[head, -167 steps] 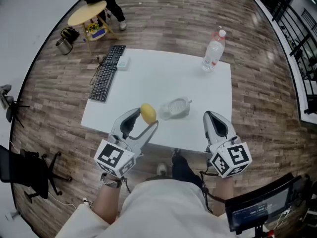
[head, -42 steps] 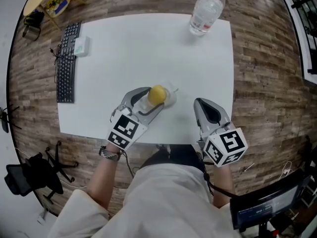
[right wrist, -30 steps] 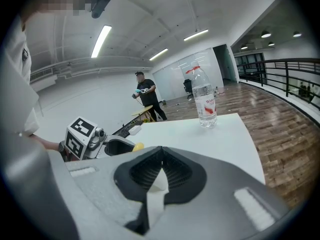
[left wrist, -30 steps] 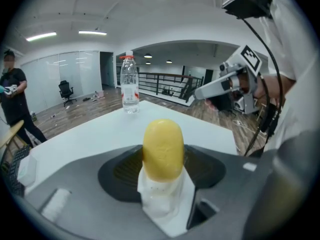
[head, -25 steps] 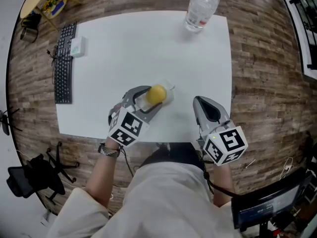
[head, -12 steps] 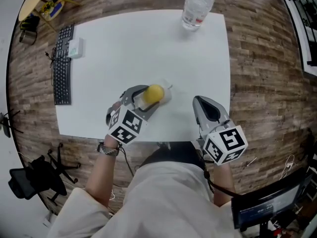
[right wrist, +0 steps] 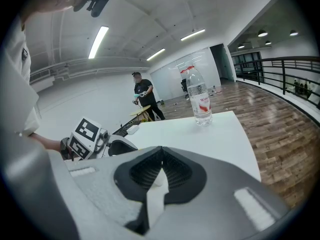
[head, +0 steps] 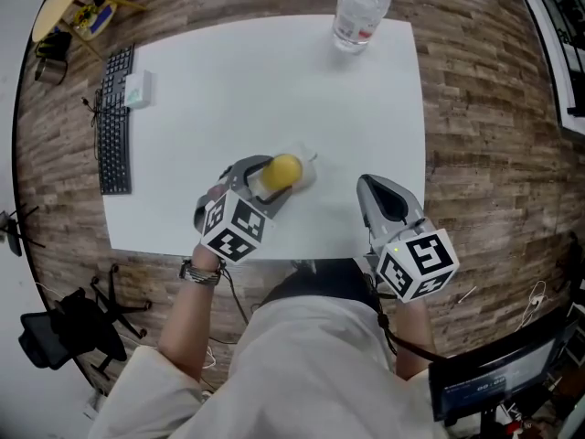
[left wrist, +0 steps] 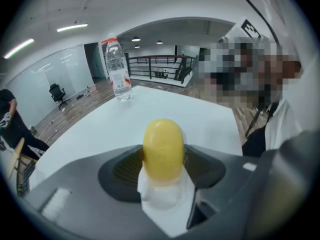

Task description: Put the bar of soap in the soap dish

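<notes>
The yellow oval bar of soap (head: 282,168) is gripped between the jaws of my left gripper (head: 274,174), which is shut on it. In the left gripper view the soap (left wrist: 163,150) stands upright between the dark pads. It sits right over the clear soap dish (head: 305,176) on the white table (head: 274,71); whether it touches the dish I cannot tell. My right gripper (head: 368,187) rests at the table's near edge, right of the dish, shut and empty (right wrist: 160,173).
A water bottle (head: 359,5) stands at the table's far right corner, also in the left gripper view (left wrist: 119,70) and the right gripper view (right wrist: 199,100). A black keyboard (head: 114,126) and a small white box (head: 139,89) lie at the left edge. A person (right wrist: 143,101) stands far off.
Over several seconds my left gripper carried the soap from left of the dish to over it. In the last second it has barely shifted. The right gripper stayed put.
</notes>
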{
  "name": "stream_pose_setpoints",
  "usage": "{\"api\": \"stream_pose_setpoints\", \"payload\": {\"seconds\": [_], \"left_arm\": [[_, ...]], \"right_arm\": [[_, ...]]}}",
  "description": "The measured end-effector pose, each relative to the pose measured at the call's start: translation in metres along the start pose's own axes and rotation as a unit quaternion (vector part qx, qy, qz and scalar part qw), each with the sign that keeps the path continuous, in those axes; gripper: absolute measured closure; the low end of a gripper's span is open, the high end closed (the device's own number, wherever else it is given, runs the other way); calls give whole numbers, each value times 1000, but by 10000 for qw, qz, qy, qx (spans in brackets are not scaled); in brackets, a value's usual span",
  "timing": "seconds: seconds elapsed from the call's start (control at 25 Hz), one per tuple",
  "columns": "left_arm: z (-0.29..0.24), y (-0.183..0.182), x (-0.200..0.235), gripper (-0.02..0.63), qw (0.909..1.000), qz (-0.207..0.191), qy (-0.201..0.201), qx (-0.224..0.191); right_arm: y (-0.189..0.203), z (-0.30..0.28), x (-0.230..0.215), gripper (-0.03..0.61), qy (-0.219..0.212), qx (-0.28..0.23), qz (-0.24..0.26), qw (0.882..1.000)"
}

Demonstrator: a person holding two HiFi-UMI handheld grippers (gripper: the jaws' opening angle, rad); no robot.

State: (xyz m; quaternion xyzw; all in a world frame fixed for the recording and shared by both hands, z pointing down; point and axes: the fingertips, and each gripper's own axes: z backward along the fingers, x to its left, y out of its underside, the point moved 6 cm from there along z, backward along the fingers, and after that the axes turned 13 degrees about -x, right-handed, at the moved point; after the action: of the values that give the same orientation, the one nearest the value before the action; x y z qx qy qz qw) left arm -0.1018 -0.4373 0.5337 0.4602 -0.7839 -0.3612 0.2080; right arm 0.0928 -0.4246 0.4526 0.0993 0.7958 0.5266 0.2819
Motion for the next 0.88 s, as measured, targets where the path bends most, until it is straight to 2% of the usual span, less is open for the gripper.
{"api": "stream_pose_setpoints", "payload": {"seconds": [0.88], "left_arm": [[-6,6,1,342,9986,46,325,426]], "right_arm": [[6,-6,8,575,-96,97,-46,9999]]}}
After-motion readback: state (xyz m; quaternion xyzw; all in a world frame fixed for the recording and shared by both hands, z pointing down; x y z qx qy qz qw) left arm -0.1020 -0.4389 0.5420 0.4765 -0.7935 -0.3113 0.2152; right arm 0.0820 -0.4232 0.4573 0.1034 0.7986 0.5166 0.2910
